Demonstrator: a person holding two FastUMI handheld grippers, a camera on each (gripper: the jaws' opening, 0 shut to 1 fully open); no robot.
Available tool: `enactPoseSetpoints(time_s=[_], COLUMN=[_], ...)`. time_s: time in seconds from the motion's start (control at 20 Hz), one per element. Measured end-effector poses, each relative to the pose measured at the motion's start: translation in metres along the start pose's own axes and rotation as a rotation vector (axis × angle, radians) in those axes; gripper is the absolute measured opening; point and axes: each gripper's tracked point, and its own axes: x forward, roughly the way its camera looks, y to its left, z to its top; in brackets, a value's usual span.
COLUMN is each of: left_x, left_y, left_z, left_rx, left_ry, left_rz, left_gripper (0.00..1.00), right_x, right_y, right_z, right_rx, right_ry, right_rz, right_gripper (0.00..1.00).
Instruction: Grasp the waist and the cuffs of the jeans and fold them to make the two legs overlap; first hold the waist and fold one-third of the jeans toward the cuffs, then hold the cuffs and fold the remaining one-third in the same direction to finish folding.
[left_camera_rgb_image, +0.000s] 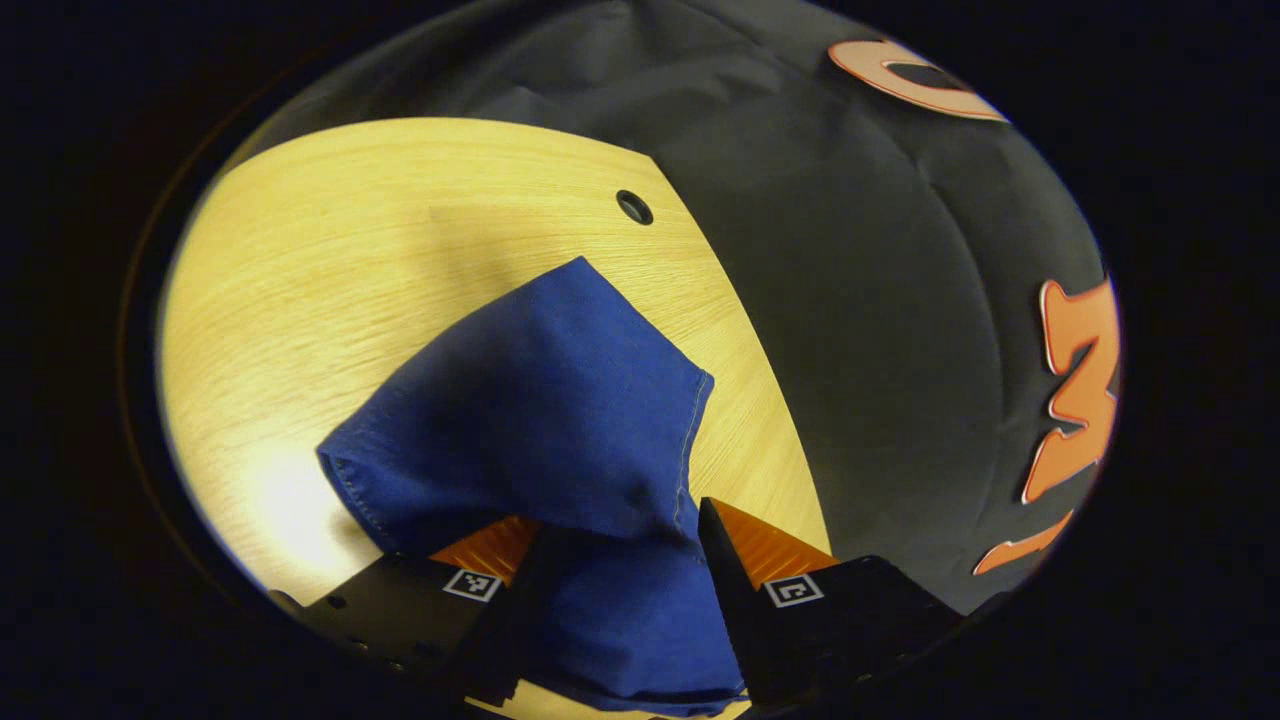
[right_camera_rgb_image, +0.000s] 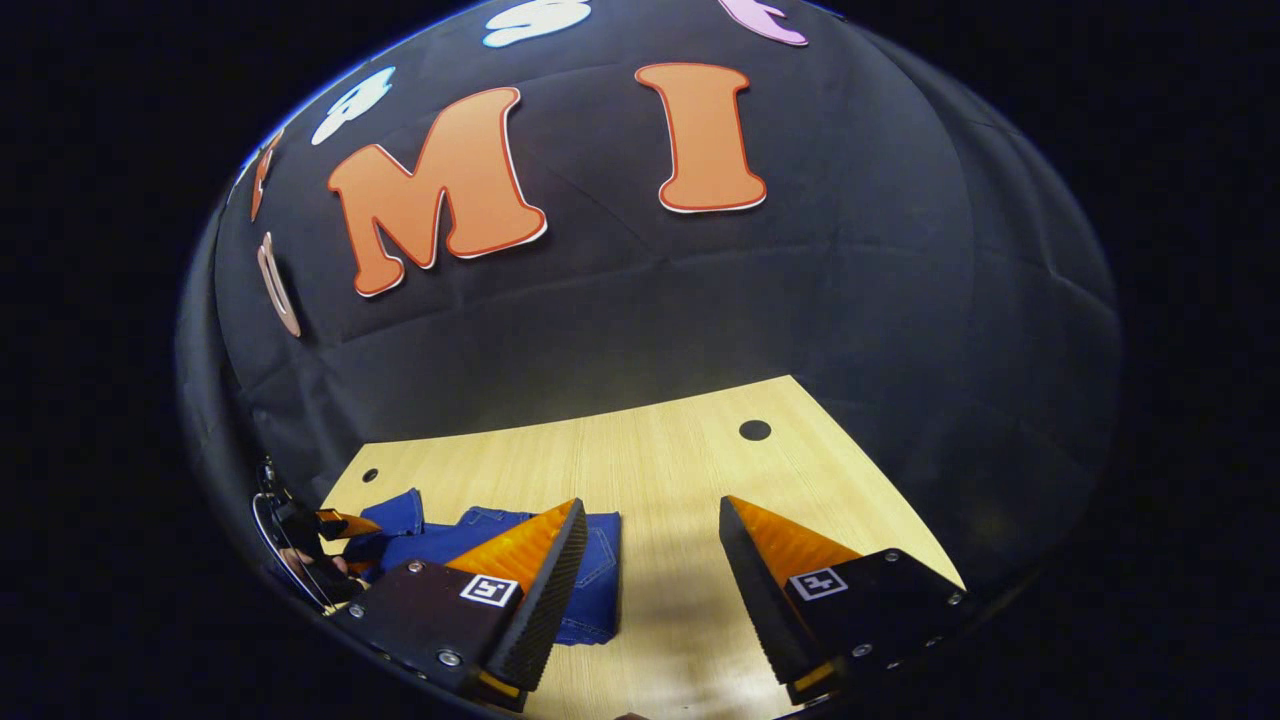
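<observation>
Left gripper view: the left gripper pinched a bunched end of the jeans, jaws closed on the cloth; the denim hung lifted, draping away from the jaws over the table. Which end it was, I could not tell. Right gripper view: the right gripper had jaws spread, holding nothing; the jeans lay flat on the table, left of the jaws, long axis running leftward toward the left gripper, the nearer one.

Left tool: jaws part-spread, cloth bunched between them; firm pressure from both fingers cannot be confirmed. Right tool: jaws wide apart, holding nothing, the left tool at its far left.
</observation>
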Motion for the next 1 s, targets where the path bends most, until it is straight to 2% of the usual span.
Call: enactPoseSetpoints(time_s=[0.15, 0.25, 0.3, 0.35, 0.4, 0.45, 0.5, 0.6, 0.7, 0.75, 0.8, 1.0], left_x=[0.019, 0.026, 0.018, 0.016, -0.013, -0.009, -0.019, -0.043, -0.062, -0.074, -0.067, -0.105], left_y=[-0.001, 0.003, -0.007, -0.023, -0.04, -0.059, -0.08, -0.108, -0.127, -0.124, -0.131, -0.195], left_z=[-0.003, -0.001, 0.004, 0.005, 0.021, 0.02, 0.017, 0.007, -0.014, -0.04, -0.054, -0.111], left_rx=[0.02, 0.092, 0.11, 0.133, 0.15, 0.179, 0.201, 0.254, 0.24, 0.259, 0.284, 0.377], left_ry=[0.016, -0.006, -0.027, -0.028, -0.072, -0.098, -0.082, -0.065, -0.01, 0.021, 0.046, 0.109], left_rz=[0.016, 0.078, 0.054, -0.005, -0.041, -0.084, -0.147, -0.202, -0.241, -0.259, -0.289, -0.428], left_gripper=[0.8, 0.34, 0.12, 0.05, 0.05, 0.01, 0.0, 0.0, 0.01, 0.01, 0.01, 0.01], right_x=[0.0, -0.001, -0.001, -0.002, 0.0, 0.0, 0.0, 0.001, 0.0, -0.001, -0.002, -0.007], right_y=[-0.012, -0.016, -0.016, -0.018, -0.017, -0.017, -0.014, -0.01, -0.004, -0.001, -0.001, -0.004], right_z=[0.001, 0.002, 0.002, 0.002, 0.002, 0.001, -0.001, -0.002, -0.003, -0.002, -0.001, -0.001], right_rx=[-0.006, -0.005, -0.005, -0.004, 0.001, 0.005, 0.009, 0.016, 0.017, 0.015, 0.013, 0.01], right_ry=[0.004, 0.006, 0.007, 0.009, 0.009, 0.012, 0.014, 0.019, 0.018, 0.014, 0.01, 0.003], right_rz=[-0.026, -0.038, -0.037, -0.043, -0.039, -0.037, -0.034, -0.02, -0.006, 0.002, 0.003, 0.012], right_gripper=[0.83, 0.83, 0.83, 0.84, 0.84, 0.84, 0.84, 0.84, 0.84, 0.84, 0.84, 0.84])
